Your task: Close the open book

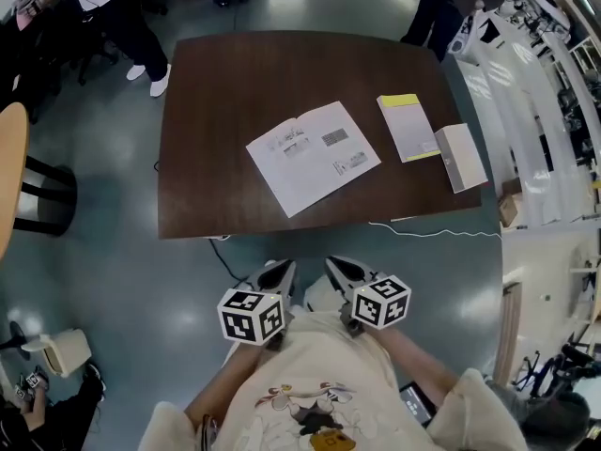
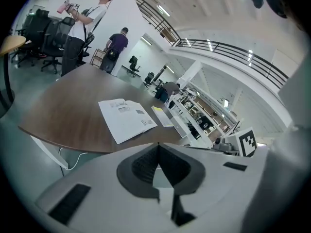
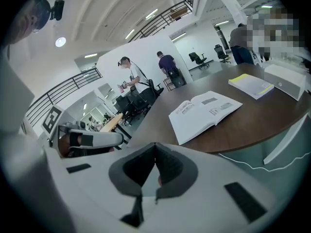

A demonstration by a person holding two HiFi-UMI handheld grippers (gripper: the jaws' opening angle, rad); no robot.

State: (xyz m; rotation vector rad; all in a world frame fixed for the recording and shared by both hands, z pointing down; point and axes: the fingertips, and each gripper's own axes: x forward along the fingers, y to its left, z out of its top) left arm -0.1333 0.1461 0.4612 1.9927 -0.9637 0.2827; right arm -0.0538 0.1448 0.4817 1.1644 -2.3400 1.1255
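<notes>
The open book [image 1: 313, 156] lies flat with white pages up in the middle of the dark brown table [image 1: 207, 186]. The left gripper view shows the book [image 2: 127, 119] ahead, and in the right gripper view the book [image 3: 206, 111] is ahead and to the right. Both grippers hang close to the person's body, short of the table's front edge and well apart from the book. My left gripper [image 1: 278, 272] [image 2: 158, 144] has its jaws together with nothing between them. My right gripper [image 1: 346, 269] [image 3: 155, 143] is likewise shut and empty.
Right of the book lie a closed booklet with a yellow strip [image 1: 408, 126] and a white box [image 1: 461, 157]. A white cable [image 1: 432, 232] runs along the table's front edge. People stand beyond the far side. A round wooden table [image 1: 9, 172] is at left, white racks [image 1: 535, 111] at right.
</notes>
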